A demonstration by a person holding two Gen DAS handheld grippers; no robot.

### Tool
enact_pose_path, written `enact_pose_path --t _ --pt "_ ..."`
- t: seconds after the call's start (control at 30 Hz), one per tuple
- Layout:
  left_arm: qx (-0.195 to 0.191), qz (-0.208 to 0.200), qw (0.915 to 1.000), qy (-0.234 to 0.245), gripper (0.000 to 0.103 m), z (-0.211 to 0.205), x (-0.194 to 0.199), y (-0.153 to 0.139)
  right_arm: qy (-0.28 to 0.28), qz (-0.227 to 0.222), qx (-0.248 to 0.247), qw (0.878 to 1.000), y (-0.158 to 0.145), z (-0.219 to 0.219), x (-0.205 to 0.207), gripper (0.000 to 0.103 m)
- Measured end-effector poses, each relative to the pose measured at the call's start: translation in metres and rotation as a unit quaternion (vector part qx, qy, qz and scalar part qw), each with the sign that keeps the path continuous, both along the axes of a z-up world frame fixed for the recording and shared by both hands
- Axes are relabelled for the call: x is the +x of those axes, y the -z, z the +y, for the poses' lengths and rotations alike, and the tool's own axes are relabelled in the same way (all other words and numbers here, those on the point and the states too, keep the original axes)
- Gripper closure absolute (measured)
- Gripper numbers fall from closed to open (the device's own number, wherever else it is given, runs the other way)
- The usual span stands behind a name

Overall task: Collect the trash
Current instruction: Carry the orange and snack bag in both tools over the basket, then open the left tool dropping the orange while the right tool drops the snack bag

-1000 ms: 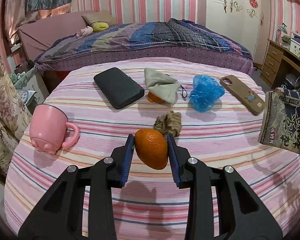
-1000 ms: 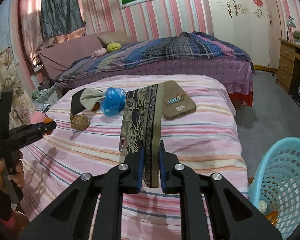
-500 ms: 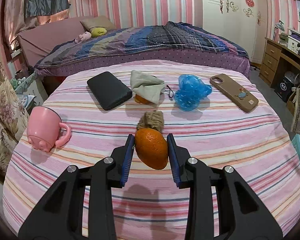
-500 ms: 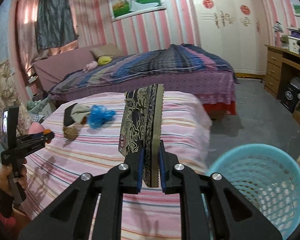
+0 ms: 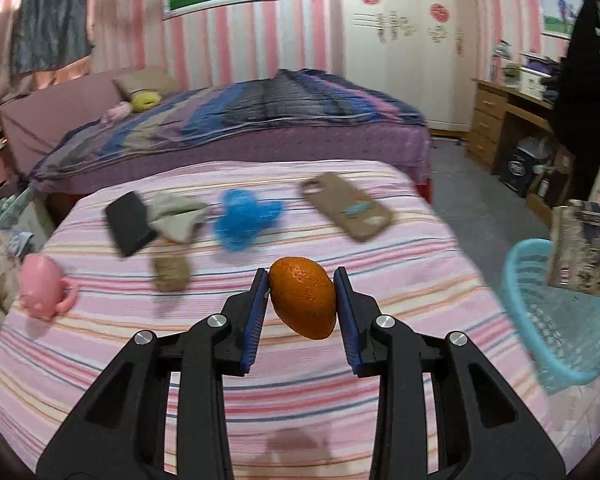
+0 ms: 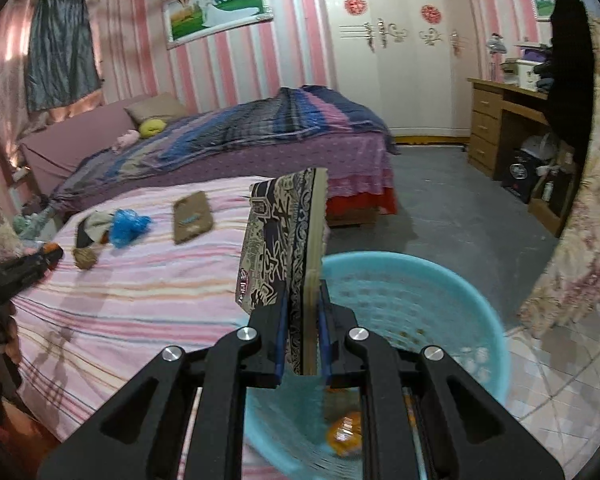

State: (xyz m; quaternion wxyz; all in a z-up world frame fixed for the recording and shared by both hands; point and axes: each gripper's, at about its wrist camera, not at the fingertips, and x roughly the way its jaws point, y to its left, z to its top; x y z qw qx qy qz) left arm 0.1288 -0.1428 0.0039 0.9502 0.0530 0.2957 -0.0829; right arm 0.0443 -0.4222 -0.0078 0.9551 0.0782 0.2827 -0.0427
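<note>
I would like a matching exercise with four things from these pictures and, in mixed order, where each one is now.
Things:
1. orange
2. patterned packet
3. pink mug
4. basket

Places:
A. on the floor beside the bed
B. in the left gripper
C. on the striped bed, far left
D. in the right gripper

Pairs: 1-B, 2-D, 3-C, 4-A

Basket (image 5: 556, 320) blurred; cut by edge

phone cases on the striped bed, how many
1: the brown phone case lies flat at the far right of the striped bed. The black slab at far left may be another.
</note>
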Motion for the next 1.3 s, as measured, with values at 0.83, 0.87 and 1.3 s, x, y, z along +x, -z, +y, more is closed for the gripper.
enact_pose_path --t 0.83,0.87,1.3 --pt "-0.013 0.020 0.9885 0.149 0.071 -0.216 -0.016 0.035 0.093 0.051 0.014 0.994 0.026 -0.113 -0.040 0.089" --pt "-0.013 0.022 0.9881 0.152 0.070 -0.220 -0.015 0.035 0.094 0.052 0.015 0.994 0.028 -0.114 -0.039 0.089" --pt "0.002 -0.011 0.9907 0.136 0.016 -0.216 -0.010 0.029 0.096 0.059 0.015 0.993 0.040 -0.125 -0.031 0.089"
